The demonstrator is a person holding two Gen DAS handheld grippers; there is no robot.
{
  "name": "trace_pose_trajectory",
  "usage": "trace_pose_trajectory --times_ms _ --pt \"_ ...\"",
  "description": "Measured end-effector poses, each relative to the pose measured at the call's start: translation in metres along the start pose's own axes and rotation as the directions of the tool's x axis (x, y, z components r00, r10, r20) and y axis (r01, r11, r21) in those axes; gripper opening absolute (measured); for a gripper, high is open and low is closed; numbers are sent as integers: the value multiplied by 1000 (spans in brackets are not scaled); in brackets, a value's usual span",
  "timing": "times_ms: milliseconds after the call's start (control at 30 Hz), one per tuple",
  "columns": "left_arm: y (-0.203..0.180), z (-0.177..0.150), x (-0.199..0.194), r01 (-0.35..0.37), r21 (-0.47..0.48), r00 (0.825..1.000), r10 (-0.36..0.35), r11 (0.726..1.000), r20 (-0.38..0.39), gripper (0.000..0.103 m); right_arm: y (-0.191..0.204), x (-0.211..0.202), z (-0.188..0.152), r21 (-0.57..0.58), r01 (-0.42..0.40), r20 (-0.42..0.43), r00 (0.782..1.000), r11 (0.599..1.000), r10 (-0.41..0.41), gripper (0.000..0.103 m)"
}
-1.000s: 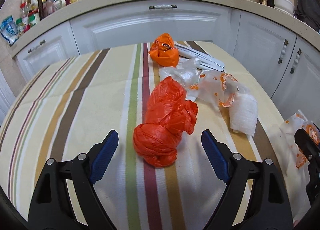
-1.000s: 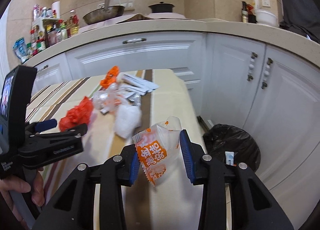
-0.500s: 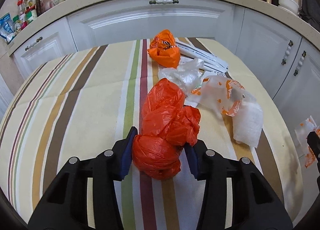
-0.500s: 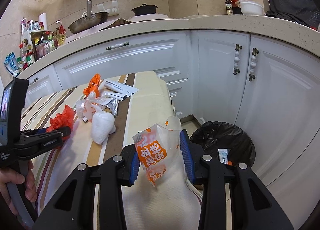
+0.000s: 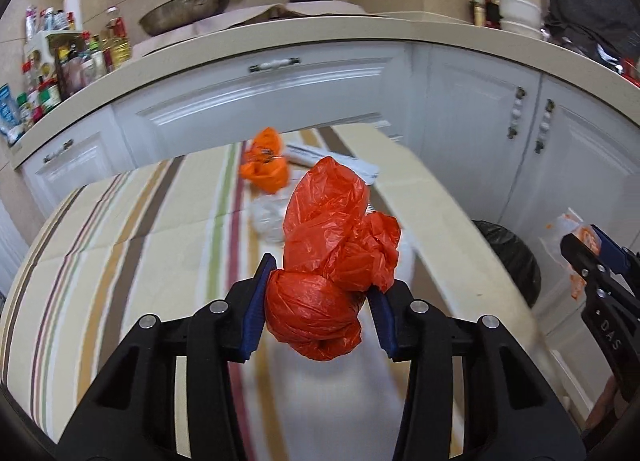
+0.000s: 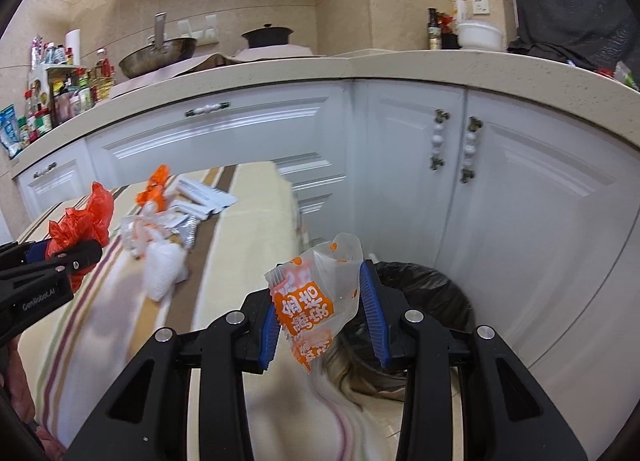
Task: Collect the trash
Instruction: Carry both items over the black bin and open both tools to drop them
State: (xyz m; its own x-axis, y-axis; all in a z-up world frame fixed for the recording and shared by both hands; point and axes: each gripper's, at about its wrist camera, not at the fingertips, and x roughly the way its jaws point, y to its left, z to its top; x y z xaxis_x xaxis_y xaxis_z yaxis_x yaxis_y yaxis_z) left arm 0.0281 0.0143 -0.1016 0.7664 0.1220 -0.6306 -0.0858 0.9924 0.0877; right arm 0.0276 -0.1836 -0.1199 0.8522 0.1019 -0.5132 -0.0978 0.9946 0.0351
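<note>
My left gripper (image 5: 318, 303) is shut on a crumpled red plastic bag (image 5: 332, 257) and holds it above the striped table (image 5: 120, 245). The bag also shows in the right wrist view (image 6: 80, 221). My right gripper (image 6: 320, 311) is shut on a clear snack wrapper with orange print (image 6: 316, 297), past the table's right edge, near the black-lined trash bin (image 6: 424, 293) on the floor. The bin also shows in the left wrist view (image 5: 508, 253).
On the table lie an orange bag (image 5: 266, 167), a clear bag (image 5: 268, 217), white packets (image 6: 204, 197) and a white crumpled tissue (image 6: 164, 269). White cabinets (image 6: 500, 197) and a countertop with pans and bottles stand behind.
My left gripper closed on the red bag and lifted it off the table. My right gripper carried the wrapper right, off the table toward the bin.
</note>
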Motion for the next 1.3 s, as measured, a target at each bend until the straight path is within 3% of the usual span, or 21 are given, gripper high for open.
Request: trace_pose_trajectory --times_ms 267,567,900,1200,1267,1300 --pt "-73 31 16 123 53 992 -123 991 6 44 -45 4 17 30 59 48 997 998 -60 38" --pt "-165 63 53 178 106 983 -181 978 13 44 -99 31 33 63 102 71 992 993 -106 38" --pt "-230 69 110 174 149 984 -167 973 -61 44 -149 77 31 102 129 38 990 986 -133 38" --pt "-249 64 154 142 164 986 -124 976 -110 45 -168 116 22 121 133 6 991 984 -135 38" --pt "-252 63 164 137 169 986 -117 976 -120 51 -170 124 21 123 133 4 991 983 -135 39" --pt "-254 64 168 130 175 986 -109 976 -127 59 -172 129 20 125 140 -1 990 982 -141 47"
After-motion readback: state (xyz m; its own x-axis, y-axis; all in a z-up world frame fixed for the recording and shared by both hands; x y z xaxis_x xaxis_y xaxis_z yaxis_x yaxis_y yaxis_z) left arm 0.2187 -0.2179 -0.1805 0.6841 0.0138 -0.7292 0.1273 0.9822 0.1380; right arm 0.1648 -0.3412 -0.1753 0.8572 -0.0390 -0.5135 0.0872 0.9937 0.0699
